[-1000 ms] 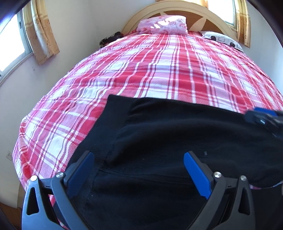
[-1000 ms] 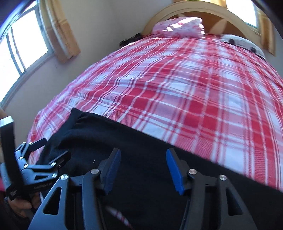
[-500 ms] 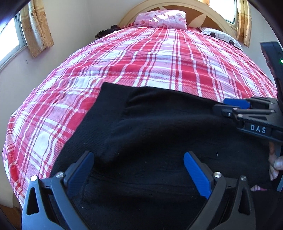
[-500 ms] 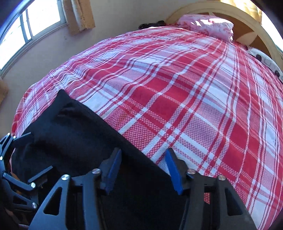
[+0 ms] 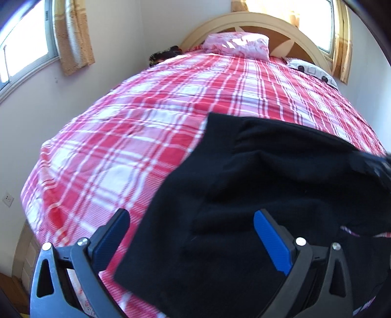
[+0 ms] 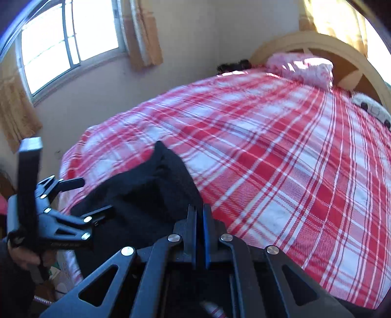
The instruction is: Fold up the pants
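The black pants [image 5: 256, 195] lie bunched at the near edge of a bed with a red and white plaid cover [image 5: 158, 137]. My left gripper [image 5: 195, 234] is open, with its blue pads either side of the cloth's left edge, holding nothing. In the right wrist view my right gripper [image 6: 199, 215] is shut, its pads pinched on the right edge of the black pants [image 6: 146, 195]. The left gripper [image 6: 80, 198] shows there too, open at the pants' far side. The right gripper shows blurred at the right edge of the left wrist view [image 5: 376, 166].
A pink pillow [image 5: 237, 45] and a white spotted pillow [image 5: 310, 71] lie by the curved wooden headboard [image 5: 256, 22]. A dark bundle [image 5: 166, 52] sits at the bed's far left corner. Windows with tan curtains [image 6: 144, 31] are on the left wall.
My right gripper has closed on the edge of the pants and lifted it. The left gripper has shifted left, staying open. The pants have bunched up towards the right.
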`<state>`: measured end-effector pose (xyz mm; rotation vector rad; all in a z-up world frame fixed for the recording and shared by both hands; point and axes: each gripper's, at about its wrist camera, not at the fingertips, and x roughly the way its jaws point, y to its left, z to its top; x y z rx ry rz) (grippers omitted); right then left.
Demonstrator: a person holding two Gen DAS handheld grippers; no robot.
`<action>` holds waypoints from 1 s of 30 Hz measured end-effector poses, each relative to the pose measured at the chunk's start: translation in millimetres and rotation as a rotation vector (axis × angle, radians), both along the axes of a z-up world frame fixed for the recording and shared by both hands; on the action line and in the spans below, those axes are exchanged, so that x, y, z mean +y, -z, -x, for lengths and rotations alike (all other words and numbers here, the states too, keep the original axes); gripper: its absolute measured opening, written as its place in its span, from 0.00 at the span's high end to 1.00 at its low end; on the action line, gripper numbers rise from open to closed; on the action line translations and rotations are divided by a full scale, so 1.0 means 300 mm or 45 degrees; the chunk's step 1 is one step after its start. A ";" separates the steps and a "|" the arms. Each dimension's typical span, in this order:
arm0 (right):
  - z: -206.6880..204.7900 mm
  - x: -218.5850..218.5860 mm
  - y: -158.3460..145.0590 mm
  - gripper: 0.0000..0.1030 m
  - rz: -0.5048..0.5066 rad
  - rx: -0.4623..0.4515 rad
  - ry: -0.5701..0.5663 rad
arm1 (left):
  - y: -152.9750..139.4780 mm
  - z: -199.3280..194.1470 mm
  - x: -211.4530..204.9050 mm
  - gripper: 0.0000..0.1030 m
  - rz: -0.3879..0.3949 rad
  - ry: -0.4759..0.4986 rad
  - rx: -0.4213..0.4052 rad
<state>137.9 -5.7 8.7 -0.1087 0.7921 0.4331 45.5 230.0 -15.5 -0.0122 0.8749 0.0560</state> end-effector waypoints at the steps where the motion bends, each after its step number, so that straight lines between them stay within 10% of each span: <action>1: 0.046 0.020 -0.011 0.96 0.001 -0.017 -0.015 | -0.001 0.019 0.018 0.00 -0.001 -0.011 -0.003; 10: 0.418 0.187 0.123 0.96 0.094 -0.060 -0.136 | 0.011 0.123 0.090 0.00 -0.006 -0.064 0.009; 22: 0.570 0.259 0.321 0.93 0.192 -0.160 -0.064 | 0.002 0.154 0.132 0.00 -0.006 -0.085 -0.027; 27: 0.573 0.272 0.294 0.49 0.128 -0.134 -0.056 | 0.012 0.149 0.154 0.00 -0.013 -0.088 -0.025; 30: 0.543 0.222 0.197 0.29 -0.143 -0.135 -0.033 | 0.012 0.147 0.172 0.00 -0.014 -0.095 -0.032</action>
